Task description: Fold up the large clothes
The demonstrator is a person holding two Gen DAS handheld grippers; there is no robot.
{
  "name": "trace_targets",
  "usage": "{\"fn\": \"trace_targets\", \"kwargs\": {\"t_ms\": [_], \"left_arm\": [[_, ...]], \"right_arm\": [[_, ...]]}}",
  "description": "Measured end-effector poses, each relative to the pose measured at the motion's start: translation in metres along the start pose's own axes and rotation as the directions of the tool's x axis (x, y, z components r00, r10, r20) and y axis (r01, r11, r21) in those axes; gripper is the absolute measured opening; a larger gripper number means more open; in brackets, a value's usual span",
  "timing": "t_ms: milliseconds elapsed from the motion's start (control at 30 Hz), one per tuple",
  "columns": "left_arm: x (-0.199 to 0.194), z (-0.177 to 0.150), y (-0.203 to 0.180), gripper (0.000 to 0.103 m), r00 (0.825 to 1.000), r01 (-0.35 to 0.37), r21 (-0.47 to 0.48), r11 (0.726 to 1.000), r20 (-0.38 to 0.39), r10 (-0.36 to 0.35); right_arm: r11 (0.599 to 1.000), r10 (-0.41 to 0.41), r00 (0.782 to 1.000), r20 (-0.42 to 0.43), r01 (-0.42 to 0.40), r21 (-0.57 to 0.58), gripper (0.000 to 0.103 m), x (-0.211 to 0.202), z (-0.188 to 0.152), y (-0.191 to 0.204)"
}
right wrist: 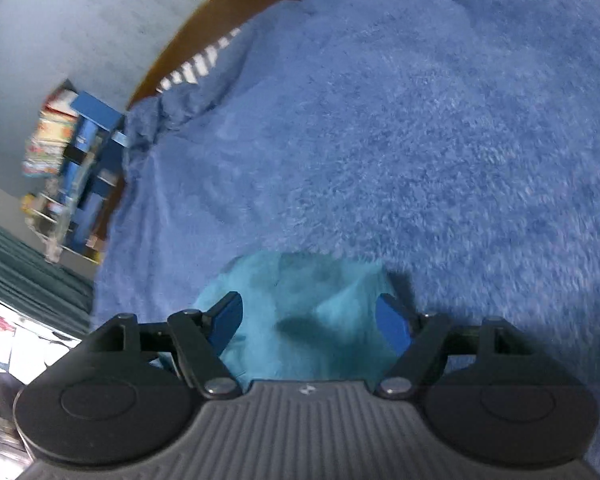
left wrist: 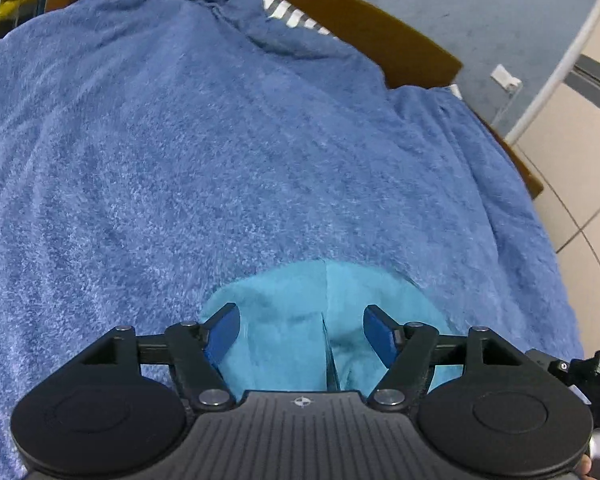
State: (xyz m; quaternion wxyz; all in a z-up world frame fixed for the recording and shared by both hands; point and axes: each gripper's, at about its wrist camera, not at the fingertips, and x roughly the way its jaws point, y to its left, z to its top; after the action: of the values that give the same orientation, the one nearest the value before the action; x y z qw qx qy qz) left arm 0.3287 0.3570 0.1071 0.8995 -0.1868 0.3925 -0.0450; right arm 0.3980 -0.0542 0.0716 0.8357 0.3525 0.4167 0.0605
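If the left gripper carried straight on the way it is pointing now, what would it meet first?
Most likely the teal garment, which fills the gap between the open left gripper jaws. Beyond it lies only the blue fleece blanket. How near the fabric is, the picture cannot settle.

The left gripper (left wrist: 302,330) points forward with its blue-padded fingers (left wrist: 223,332) spread wide apart, nothing clamped between them; the right gripper (right wrist: 306,320) is posed likewise, its blue fingers (right wrist: 394,326) splayed wide and gripping nothing; at the lower right edge of the left wrist view, a fingertip of the person's hand (left wrist: 586,466) shows by the handle.
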Motion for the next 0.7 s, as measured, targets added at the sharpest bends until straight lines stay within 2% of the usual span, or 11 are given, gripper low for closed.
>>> {"fn": "trace_targets", "kwargs": {"t_ms": [67,167,200,300,333,367,400,433,500,567,700], "left_arm": [[0.01,0.003,0.0,0.068,0.999,-0.043,-0.013,0.999,-0.022,0.043],[0.023,0.006,0.007,0.065,0.995,-0.081,-0.062,0.995,-0.066,0.077],[0.026,0.006,0.009,0.063,0.994,-0.088,-0.071,0.994,-0.076,0.083],[0.029,0.003,0.018,0.055,0.993,-0.077,-0.1,0.992,-0.099,0.067],[0.028,0.003,0.022,0.047,0.993,-0.071,-0.102,0.992,-0.104,0.06],[0.026,0.002,0.026,0.028,0.993,-0.065,-0.105,0.992,-0.106,0.054],[0.022,0.002,0.031,0.022,0.993,-0.053,-0.115,0.992,-0.109,0.04],[0.02,0.001,0.035,0.002,0.994,-0.036,-0.123,0.992,-0.111,0.023],[0.008,-0.001,0.041,0.003,0.994,0.019,-0.135,0.991,-0.103,-0.033],[-0.004,-0.004,0.04,0.003,0.994,0.048,-0.112,0.993,-0.092,-0.059],[-0.035,-0.02,0.039,0.002,0.99,0.115,-0.144,0.983,-0.062,-0.125]], "right_arm": [[0.995,-0.093,0.996,-0.014,0.092,-0.025,0.074,0.013,0.004,0.006],[0.979,-0.193,0.979,-0.062,0.187,-0.086,0.074,0.035,0.004,0.012],[0.973,-0.214,0.973,-0.083,0.205,-0.106,0.066,0.04,0.003,0.013],[0.981,-0.166,0.981,-0.102,0.154,-0.115,0.036,0.039,-0.007,0.007],[0.982,-0.159,0.982,-0.098,0.147,-0.123,0.033,0.036,-0.009,0.006],[0.984,-0.133,0.987,-0.09,0.121,-0.127,0.029,0.029,-0.011,0.004],[0.987,-0.11,0.99,-0.083,0.099,-0.128,0.024,0.023,-0.012,0.002],[0.99,-0.081,0.994,-0.076,0.071,-0.124,0.024,0.015,-0.015,0.0],[0.991,-0.048,0.997,-0.066,0.039,-0.125,0.021,-0.001,-0.019,-0.004],[0.994,-0.014,0.999,-0.049,0.009,-0.108,0.02,-0.018,-0.022,-0.007],[0.993,0.058,0.998,-0.012,-0.059,-0.104,0.019,-0.064,-0.039,-0.003]]}}
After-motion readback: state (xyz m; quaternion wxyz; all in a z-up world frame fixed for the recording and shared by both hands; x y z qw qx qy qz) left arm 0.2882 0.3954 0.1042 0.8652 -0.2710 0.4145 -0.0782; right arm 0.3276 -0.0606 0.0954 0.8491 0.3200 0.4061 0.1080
